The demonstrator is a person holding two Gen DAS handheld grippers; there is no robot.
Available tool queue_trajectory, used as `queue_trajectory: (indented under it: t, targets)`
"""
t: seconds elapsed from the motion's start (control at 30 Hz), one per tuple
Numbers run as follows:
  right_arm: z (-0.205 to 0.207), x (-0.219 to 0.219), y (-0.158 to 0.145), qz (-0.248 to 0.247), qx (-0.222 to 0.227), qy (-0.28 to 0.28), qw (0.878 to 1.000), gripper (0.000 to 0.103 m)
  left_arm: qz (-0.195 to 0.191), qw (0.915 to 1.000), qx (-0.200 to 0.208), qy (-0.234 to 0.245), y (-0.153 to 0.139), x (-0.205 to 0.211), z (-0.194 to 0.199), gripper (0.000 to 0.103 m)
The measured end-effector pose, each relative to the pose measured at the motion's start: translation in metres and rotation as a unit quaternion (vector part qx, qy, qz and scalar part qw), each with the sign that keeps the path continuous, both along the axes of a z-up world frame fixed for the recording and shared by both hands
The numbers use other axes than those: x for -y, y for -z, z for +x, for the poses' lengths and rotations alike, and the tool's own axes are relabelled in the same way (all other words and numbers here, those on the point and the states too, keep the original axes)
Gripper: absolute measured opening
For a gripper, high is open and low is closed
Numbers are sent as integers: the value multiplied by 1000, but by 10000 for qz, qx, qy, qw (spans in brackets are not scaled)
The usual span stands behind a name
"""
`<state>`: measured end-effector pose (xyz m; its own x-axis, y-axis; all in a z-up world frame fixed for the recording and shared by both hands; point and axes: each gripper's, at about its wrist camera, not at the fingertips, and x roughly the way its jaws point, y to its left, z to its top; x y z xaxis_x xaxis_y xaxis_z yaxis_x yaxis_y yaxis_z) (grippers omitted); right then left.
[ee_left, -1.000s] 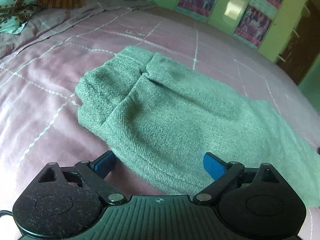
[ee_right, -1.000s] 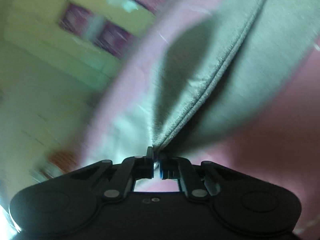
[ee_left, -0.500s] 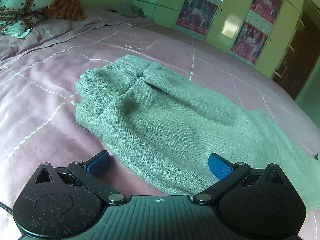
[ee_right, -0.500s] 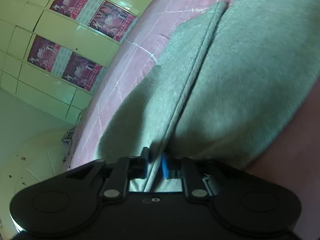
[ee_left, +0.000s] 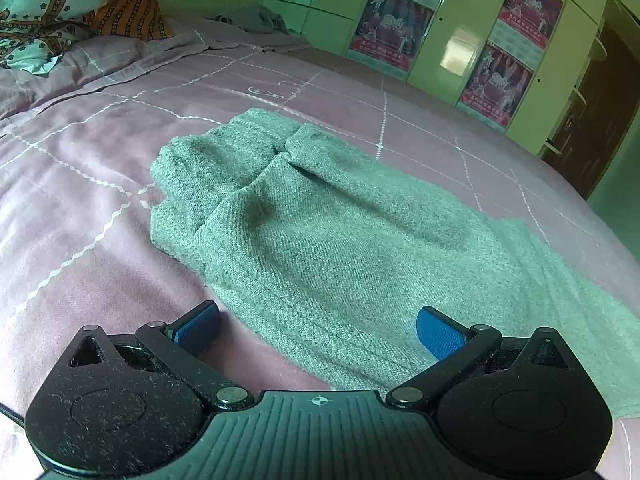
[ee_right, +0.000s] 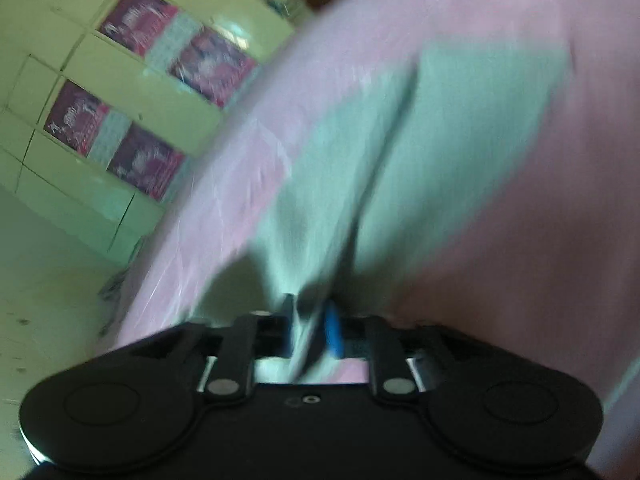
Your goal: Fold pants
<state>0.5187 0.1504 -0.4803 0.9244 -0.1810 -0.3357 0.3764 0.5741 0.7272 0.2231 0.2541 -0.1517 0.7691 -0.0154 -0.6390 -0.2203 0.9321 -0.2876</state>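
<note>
The left tongs are seen with jaws spread wide and empty, held just above the near edge of the pants. The pants lie on the pink bedspread, already doubled lengthwise it seems, the waistband end bunched toward the far left and the legs running off to the right. In the right wrist view, which is blurred, the right tongs are found with jaws opening; a fold of the pants is between them, and no firm pressing by the pads can be made out.

The step in hand is judged to be the release of a leg end after a fold. It would be done well if the cloth is let fall flat before the tongs are drawn away, so that the hem is not dragged back. The bunched waistband should be smoothed before any further fold.

No containers are seen; a cupboard wall with posters stands shut, its contents unknown.
</note>
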Motion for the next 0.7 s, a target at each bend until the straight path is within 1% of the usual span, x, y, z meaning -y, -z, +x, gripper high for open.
queue_trajectory:
  t: [0.03,0.07,0.1,0.13,0.2,0.23,0.27,0.3,0.33,0.37,0.4,0.43,0.47,0.5,0.53,0.57,0.6,0.63,0.67,0.7]
  targets:
    - [1,10,-8,-71,62,97,9999,50,15,10000,2,-4,0,1,0,103]
    - [5,25,-13,-40,53,126,9999,52,23,10000,2,-3,0,1,0,103]
    - [12,39,-15,-41,-101,160,9998,48,15,10000,2,-1,0,0,0,103]
    - [19,55,-19,-88,-248,270,9993,47,10,10000,1,-2,0,1,0,103]
    - [32,73,-24,-136,-302,417,9986,47,9,10000,-6,0,0,1,0,103]
    - [38,83,-24,-50,-357,398,9986,44,11,10000,-4,-2,0,1,0,103]
    - [45,92,-22,44,-468,344,9983,31,21,10000,-7,-5,0,1,0,103]
    - [51,95,-23,40,-626,326,9975,7,25,10000,-9,-5,0,1,0,103]
    - [56,95,-24,-28,-813,327,9961,4,20,10000,-11,-3,0,1,0,103]
    - [58,95,-27,-115,-856,271,9959,4,4,10000,-11,2,0,0,0,103]
    - [54,92,-33,-243,-759,275,9964,3,-4,10000,-10,6,0,0,0,103]
    - [42,83,-42,-413,-529,354,9971,3,-8,10000,-7,8,0,1,0,103]
    - [23,79,-51,-544,-106,479,9973,3,-3,10000,-6,6,1,1,0,103]
    - [3,71,-56,-606,225,650,9958,3,6,10000,-3,4,1,1,0,103]
    - [-18,63,-54,-604,349,919,9933,3,14,10000,-1,5,1,1,1,103]
    - [-31,59,-45,-536,259,1117,9920,3,18,10000,1,7,1,1,1,103]
    - [-38,58,-32,-444,8,1232,9914,3,13,10000,-2,14,1,0,1,103]
    - [-37,60,-16,-251,-358,1203,9918,3,8,10000,-7,25,1,0,1,103]
    - [-40,61,1,13,-454,1181,9920,3,1,10000,-12,35,1,0,1,103]
    - [-45,61,8,151,-249,1206,9923,3,-5,10000,-13,37,1,-1,0,103]
